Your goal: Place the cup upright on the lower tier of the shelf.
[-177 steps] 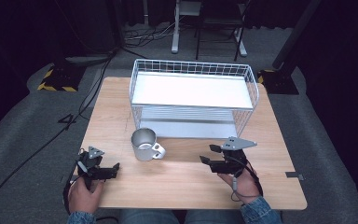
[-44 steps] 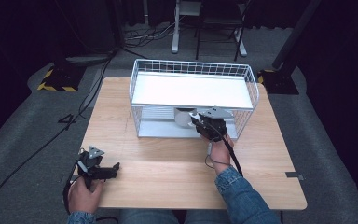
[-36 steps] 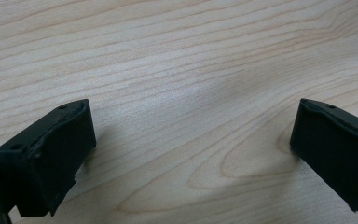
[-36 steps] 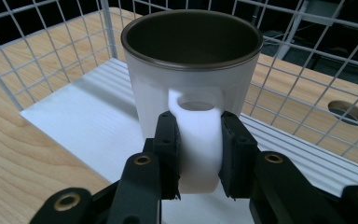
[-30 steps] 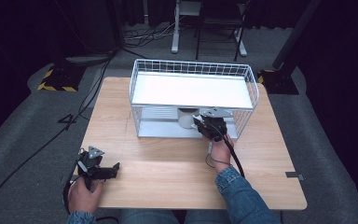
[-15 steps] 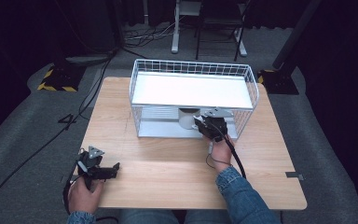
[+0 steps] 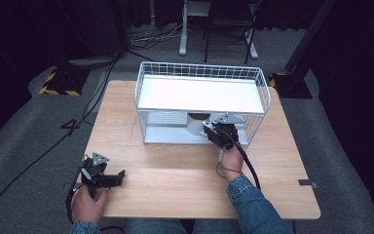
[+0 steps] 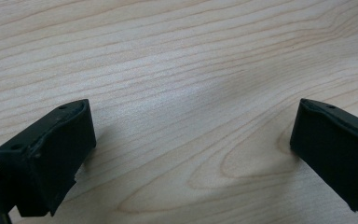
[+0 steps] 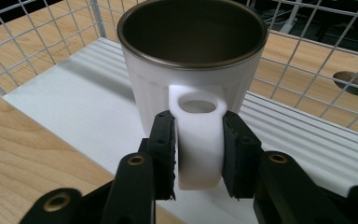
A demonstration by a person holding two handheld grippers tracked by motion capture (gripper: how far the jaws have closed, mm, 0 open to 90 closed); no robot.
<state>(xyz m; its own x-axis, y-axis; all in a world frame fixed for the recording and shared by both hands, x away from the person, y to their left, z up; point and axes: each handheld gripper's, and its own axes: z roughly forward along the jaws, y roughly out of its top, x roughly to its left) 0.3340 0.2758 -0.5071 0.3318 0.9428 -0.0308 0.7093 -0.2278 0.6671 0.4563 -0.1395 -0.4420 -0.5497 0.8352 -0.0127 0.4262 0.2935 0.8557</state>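
You are setting the mug [image 9: 193, 70] on the rack's lower shelf [image 9: 74, 112], centre frame. Your right tool [image 9: 199, 154] is just loosening off its handle [image 9: 198, 140]; next, back straight out. Your left tool [image 8: 191, 154] is resting open on the worktop [image 8: 168, 56].

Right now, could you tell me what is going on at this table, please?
A person is placing a white mug on the lower shelf of a wire rack that stands on a wooden table. The right claw has the mug's handle between its jaws, which have just been opening slightly; the pads lie along the handle's sides. The mug stands upright on the shelf. The left claw rests open over bare table near the person, holding nothing.
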